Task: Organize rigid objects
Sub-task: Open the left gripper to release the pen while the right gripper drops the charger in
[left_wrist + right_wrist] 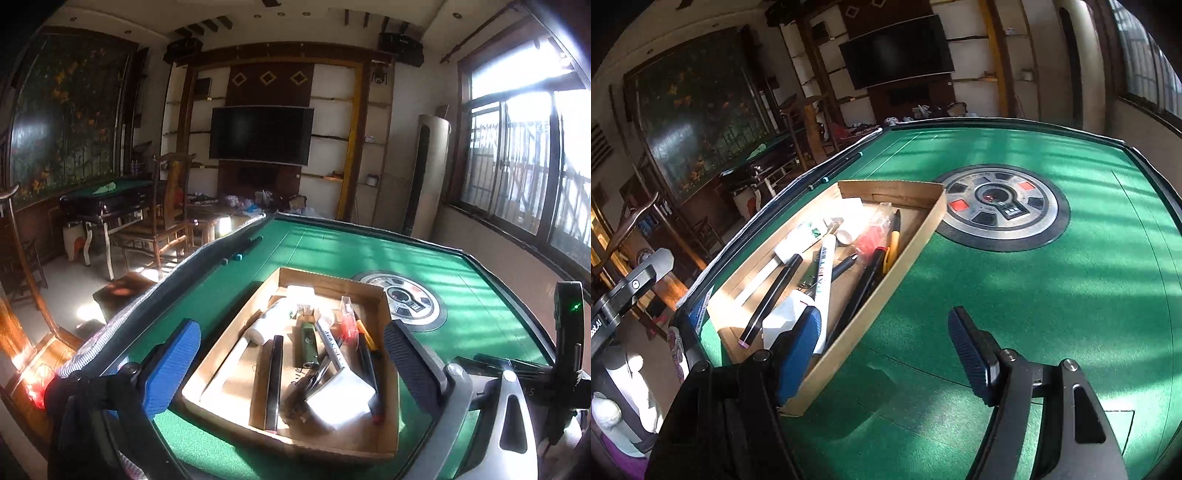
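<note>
- Left gripper (291, 354): jaws spread wide, nothing between the pads. It hangs above the near end of the cardboard tray (225, 325), its blue finger (173, 369) over the tray's left wall and its dark finger (413, 363) over the right wall.
- Table (332, 251): green felt top with a raised rim. The tray lies on the left half, its long side running along the left edge. Two dark sticks with teal tips (242, 249) lie on the felt just beside that edge, beyond the tray.
- Tray contents, left to right in the left wrist view: white bottle (267, 321), long black bar (275, 373), olive-green cylinder (308, 343), white marker (330, 345), clear packet with red contents (347, 319), dark pens along the right wall (369, 365). A white block (340, 400) sits at the near end on top of the heap.
- Handling, by judgement: all items look light and stiff. The pens and the marker are smooth and round and may roll or slip; pinch each across mid-barrel. They overlap, so take the topmost first.
- Round control dial (1001, 208): set in the table's centre, right of the tray.
- Right gripper (882, 354): jaws parted and empty, left pad (801, 350) over the tray's near end, right pad (971, 354) over bare felt.
</note>
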`<move>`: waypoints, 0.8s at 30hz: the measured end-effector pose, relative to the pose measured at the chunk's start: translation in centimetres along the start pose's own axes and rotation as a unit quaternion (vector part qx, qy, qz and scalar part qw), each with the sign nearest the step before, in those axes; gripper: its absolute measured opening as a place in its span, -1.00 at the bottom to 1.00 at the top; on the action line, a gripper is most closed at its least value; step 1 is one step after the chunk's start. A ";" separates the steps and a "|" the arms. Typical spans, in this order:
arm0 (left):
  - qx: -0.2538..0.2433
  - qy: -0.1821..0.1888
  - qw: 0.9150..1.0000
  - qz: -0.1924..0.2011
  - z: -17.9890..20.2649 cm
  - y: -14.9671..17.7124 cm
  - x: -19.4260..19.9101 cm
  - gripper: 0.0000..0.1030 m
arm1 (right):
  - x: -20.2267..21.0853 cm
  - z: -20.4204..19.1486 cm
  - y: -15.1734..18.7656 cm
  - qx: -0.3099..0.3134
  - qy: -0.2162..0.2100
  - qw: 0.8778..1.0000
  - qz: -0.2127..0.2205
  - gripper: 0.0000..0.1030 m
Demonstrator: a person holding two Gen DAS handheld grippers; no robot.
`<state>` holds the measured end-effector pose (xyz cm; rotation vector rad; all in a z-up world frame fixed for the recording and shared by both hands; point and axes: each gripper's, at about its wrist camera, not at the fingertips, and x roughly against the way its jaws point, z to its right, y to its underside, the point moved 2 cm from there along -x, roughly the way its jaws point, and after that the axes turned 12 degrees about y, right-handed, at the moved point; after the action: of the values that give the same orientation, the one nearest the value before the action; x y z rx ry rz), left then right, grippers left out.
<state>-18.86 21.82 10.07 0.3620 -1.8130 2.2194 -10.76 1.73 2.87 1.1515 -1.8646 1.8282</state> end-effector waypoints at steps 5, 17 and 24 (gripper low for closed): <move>-0.052 0.025 0.998 0.002 4.3 0.3 0.1 0.98 | 0.9 6.5 1.7 -0.076 0.030 0.997 -0.001 0.44; -0.095 0.070 0.993 -0.024 10.0 1.0 -0.5 0.98 | 16.4 26.6 4.5 -0.242 0.217 0.938 0.122 0.45; -0.093 0.058 0.994 -0.015 11.1 0.7 -0.7 0.98 | 20.8 29.9 7.8 -0.238 0.289 0.918 0.128 0.56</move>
<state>-18.09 10.73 11.35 0.2164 -1.9184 1.9878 -19.90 -34.13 7.06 0.1724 -1.9708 1.4691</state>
